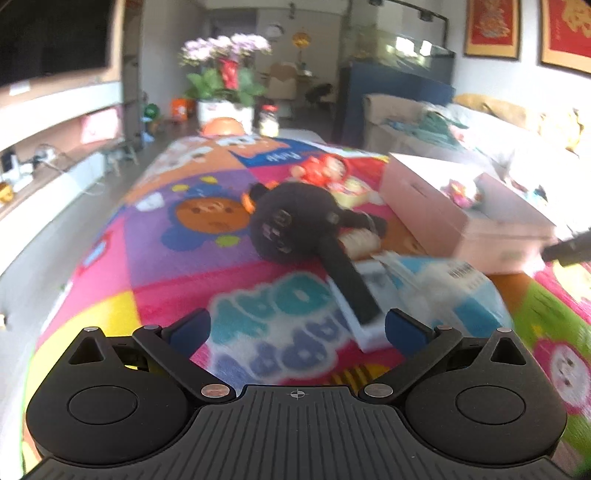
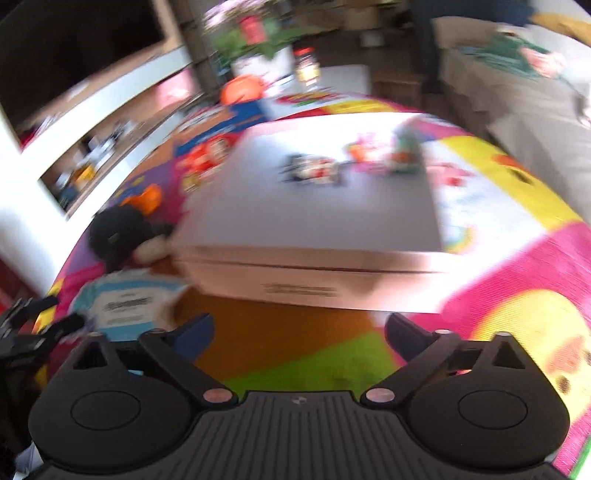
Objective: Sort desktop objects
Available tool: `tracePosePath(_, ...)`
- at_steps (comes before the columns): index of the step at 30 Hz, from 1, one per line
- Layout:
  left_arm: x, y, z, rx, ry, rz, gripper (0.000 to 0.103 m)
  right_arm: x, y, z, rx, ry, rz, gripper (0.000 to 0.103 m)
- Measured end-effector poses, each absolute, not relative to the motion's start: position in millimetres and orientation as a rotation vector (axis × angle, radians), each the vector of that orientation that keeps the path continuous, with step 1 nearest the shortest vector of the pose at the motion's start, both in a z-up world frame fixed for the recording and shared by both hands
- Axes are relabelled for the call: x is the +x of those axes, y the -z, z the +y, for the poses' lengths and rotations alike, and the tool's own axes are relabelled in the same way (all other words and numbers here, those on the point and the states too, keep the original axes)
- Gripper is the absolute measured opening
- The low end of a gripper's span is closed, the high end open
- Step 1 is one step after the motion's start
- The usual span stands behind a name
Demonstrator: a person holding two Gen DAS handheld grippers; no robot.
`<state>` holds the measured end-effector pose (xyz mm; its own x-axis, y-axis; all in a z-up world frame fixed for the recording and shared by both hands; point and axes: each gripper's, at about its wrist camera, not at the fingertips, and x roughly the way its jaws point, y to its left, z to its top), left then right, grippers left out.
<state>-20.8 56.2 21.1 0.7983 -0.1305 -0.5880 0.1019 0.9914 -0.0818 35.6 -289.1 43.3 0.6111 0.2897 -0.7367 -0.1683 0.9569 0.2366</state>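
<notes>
A potted orchid stands beyond the colourful play mat; red framed pictures hang above the sofa

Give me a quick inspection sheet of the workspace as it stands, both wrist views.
Surface: colourful cartoon play mat; both views blurred.
Job's things: black plush toy lying on the mat, a long limb reaching over a blue-and-white package; red toy behind it; pale pink box with small toys inside, too blurred to name.
Clutter: orange bowl-like item at the mat's far end.
Grippers: left gripper open, nothing between the fingers; right gripper open, nothing between the fingers, facing the box.
Cables: nothing seen.
Surroundings: potted flowers, sofa, wall shelving.
</notes>
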Motion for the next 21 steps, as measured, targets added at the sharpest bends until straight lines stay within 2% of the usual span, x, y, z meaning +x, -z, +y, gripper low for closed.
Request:
tracePosePath(5, -18, -22, 32, -0.059, 0.279, 0.661, 0.103, 36, -33, -325, 0.283, -0.121, 0.743, 0.103)
tracePosePath(9, -17, -27, 12, -0.040, 0.338, 0.654, 0.103, 58, -27, -321, 0.386, -0.136, 0.714, 0.103)
tracePosePath(15, -13, -27, -11, -0.022, 0.408, 0.676, 0.103, 87, -27, -287, 0.382, -0.252, 0.685, 0.103)
tracePosePath(21, 0, -27, -44, 0.019, 0.501, 0.664, 0.103, 55, -45, -285, 0.241, -0.231, 0.593, 0.103)
